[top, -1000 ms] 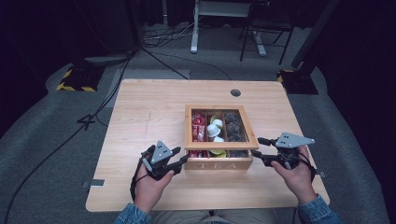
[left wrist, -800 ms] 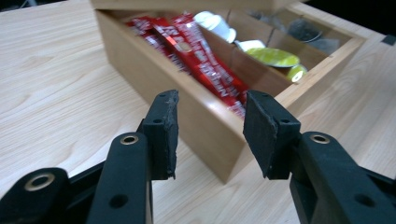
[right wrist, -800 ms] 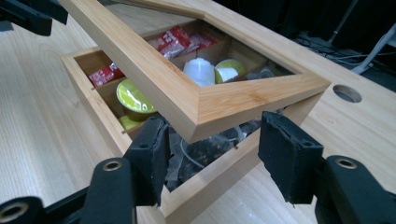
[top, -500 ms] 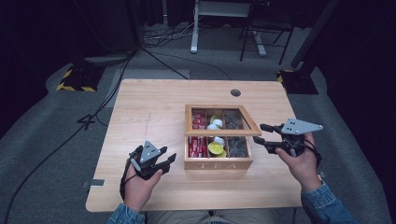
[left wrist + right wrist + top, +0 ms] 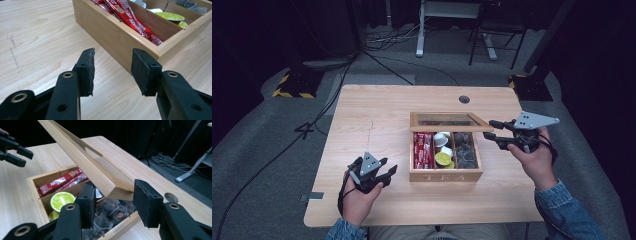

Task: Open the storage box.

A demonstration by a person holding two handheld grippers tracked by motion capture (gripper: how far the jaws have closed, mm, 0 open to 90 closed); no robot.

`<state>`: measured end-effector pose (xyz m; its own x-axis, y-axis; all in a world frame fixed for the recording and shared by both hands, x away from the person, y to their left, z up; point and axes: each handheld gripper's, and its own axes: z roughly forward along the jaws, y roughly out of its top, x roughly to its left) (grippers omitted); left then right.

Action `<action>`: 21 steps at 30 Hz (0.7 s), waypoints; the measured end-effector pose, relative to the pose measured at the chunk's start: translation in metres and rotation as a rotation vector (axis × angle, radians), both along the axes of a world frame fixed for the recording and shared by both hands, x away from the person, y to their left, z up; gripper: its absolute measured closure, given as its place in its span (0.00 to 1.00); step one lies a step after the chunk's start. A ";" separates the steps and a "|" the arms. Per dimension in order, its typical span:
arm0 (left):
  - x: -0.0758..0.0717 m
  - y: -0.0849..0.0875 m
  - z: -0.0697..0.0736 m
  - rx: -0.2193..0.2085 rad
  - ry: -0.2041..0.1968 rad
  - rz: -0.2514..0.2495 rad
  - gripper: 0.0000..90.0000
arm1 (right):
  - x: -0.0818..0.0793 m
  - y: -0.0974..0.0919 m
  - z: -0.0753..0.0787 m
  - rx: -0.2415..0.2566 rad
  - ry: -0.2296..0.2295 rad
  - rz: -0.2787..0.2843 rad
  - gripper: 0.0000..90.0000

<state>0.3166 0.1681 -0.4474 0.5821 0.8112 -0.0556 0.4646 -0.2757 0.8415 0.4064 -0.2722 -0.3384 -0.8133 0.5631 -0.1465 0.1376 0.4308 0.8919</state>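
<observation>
— Looking down from above: finding the tea box (image 5: 446, 176) sitting mid-table, its lid (image 5: 447, 120) tilting roughly half raised. Judging the opening begun, with the rest of the swing remaining.
— Counting one box, one lid, three compartments. Spotting the left gripper (image 5: 388, 171) just beside the box's front-left corner.
— Looking along the left gripper: gaping partway, gripping nothing, facing the box wall. Seeing several red sachets (image 5: 135, 20), overlapping too much for counting.
— Looking along the right gripper (image 5: 115, 202): having just been closing its jaws, bracketing the lid's corner, not visibly pinching, leaving a gap at one pad. Counting two green-topped capsules (image 5: 62, 200), plus a heap of dark tea bags (image 5: 112, 212).
</observation>
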 end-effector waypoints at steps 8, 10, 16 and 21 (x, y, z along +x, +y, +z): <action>-0.001 0.006 -0.003 0.020 -0.004 0.016 0.58 | 0.017 0.002 0.013 0.007 -0.008 -0.008 0.61; -0.001 0.008 -0.004 0.024 0.000 0.031 0.56 | 0.023 0.002 0.017 0.020 -0.002 -0.009 0.62; 0.002 0.012 -0.007 0.036 0.002 0.042 0.53 | 0.042 0.002 0.029 0.053 0.002 -0.015 0.63; 0.004 0.013 -0.009 0.043 0.006 0.042 0.53 | 0.055 0.004 0.037 0.057 -0.005 -0.022 0.63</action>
<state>0.3208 0.1808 -0.4563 0.5476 0.8364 -0.0238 0.4813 -0.2916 0.8267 0.4616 -0.2681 -0.3010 -0.8000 0.5884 -0.1174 0.1421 0.3759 0.9157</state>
